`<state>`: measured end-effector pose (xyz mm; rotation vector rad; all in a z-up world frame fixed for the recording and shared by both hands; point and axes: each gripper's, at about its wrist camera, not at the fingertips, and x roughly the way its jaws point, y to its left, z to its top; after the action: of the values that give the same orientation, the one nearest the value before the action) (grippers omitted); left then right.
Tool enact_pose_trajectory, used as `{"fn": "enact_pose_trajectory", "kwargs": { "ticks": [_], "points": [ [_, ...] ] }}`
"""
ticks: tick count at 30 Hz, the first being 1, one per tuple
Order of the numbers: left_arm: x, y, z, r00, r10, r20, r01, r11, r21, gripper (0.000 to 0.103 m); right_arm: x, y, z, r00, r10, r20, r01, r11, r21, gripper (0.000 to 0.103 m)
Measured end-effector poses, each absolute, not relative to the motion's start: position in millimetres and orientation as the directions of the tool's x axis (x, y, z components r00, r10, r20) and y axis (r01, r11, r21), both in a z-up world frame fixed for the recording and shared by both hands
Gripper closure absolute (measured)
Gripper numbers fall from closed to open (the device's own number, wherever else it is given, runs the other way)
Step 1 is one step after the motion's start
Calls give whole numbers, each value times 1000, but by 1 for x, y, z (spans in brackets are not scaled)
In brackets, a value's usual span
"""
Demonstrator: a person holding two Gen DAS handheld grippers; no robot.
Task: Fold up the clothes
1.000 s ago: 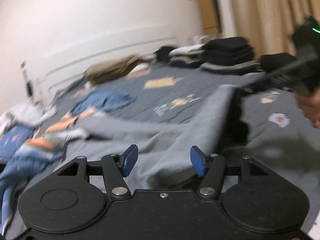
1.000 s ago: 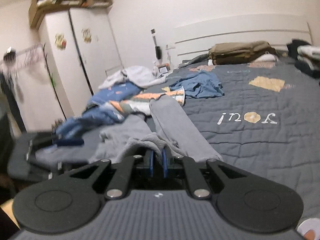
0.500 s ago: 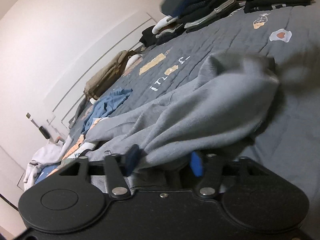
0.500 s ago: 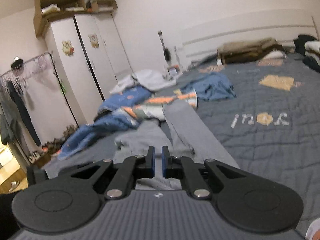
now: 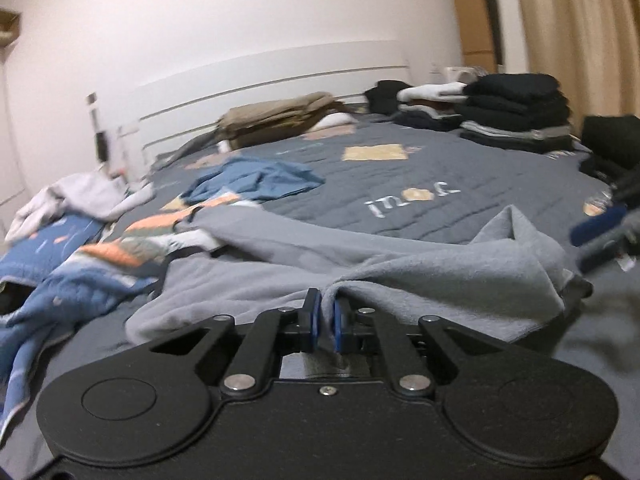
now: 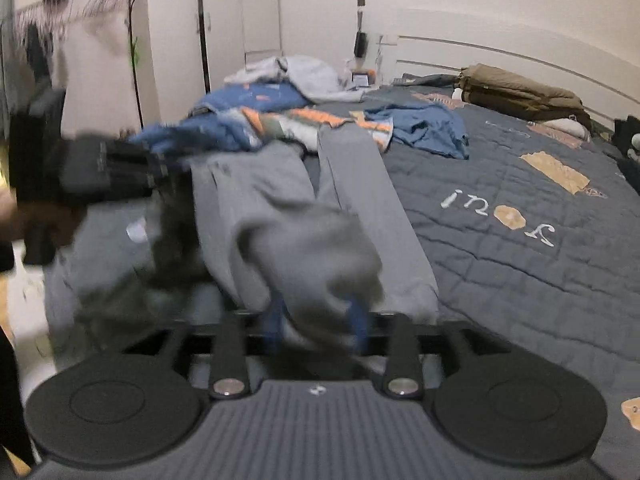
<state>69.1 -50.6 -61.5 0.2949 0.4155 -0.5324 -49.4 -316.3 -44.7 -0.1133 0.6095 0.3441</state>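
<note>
Grey trousers (image 5: 400, 276) are spread on the near part of the bed (image 5: 500, 184), legs running toward the heap of loose clothes (image 6: 280, 120) on the wardrobe side. The left gripper (image 5: 326, 320) is clamped on a pinched fold at the trousers' near edge, its jaws having just been closing. The right gripper (image 6: 316, 320) is seen with its jaws apart, having just been opening; a blurred bunch of grey cloth lies between them, and contact with the pads cannot be told. Open quilt is noted beyond the trousers toward the headboard (image 5: 280, 76). Folded stacks (image 5: 516, 112) are set along the far edge near the curtain (image 5: 580, 20).
</note>
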Motion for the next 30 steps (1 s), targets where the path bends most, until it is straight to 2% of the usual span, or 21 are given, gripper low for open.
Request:
{"fn": "enact_pose_trajectory", "kwargs": {
  "ticks": [2,5,15,16,19,21,23,25,26,28,29,30],
  "points": [
    [73,-47,-61,789,-409,-459,526,836,160,96,-53,-315,-54,768,263,-584,-363,930,-58,40],
    [76,-45,-60,791,-394,-468,508,850,142,96,-52,-313,-67,761,246,-601,-381,918,-106,34],
    [85,-42,-69,765,-378,-522,506,853,124,96,-31,-316,-113,756,151,-637,-336,925,-179,33],
    [86,-43,-70,758,-379,-530,512,850,124,96,-28,-318,-116,754,149,-640,-318,935,-158,39],
    [84,-46,-71,738,-376,-560,538,829,153,93,-21,-322,-119,757,164,-632,-261,963,-63,79],
    [78,-48,-74,736,-371,-567,558,806,197,92,-19,-323,-116,769,157,-619,-230,972,-38,83],
    [70,-52,-74,737,-371,-564,576,782,239,92,-17,-323,-112,781,151,-606,-199,980,-13,92],
    [60,-55,-71,736,-381,-560,599,753,274,90,-16,-325,-106,792,152,-591,-177,984,16,93],
    [56,-57,-69,735,-386,-557,609,737,292,87,-15,-327,-103,795,158,-586,-171,985,33,93],
    [41,-60,-62,743,-402,-535,625,701,342,65,-11,-329,-99,800,166,-576,-160,985,61,93],
    [33,-60,-59,751,-410,-518,629,684,370,47,-9,-330,-97,801,170,-574,-156,985,73,93],
    [24,-61,-56,759,-425,-493,631,669,393,41,-8,-331,-96,801,173,-573,-152,985,84,93]
  ]
}}
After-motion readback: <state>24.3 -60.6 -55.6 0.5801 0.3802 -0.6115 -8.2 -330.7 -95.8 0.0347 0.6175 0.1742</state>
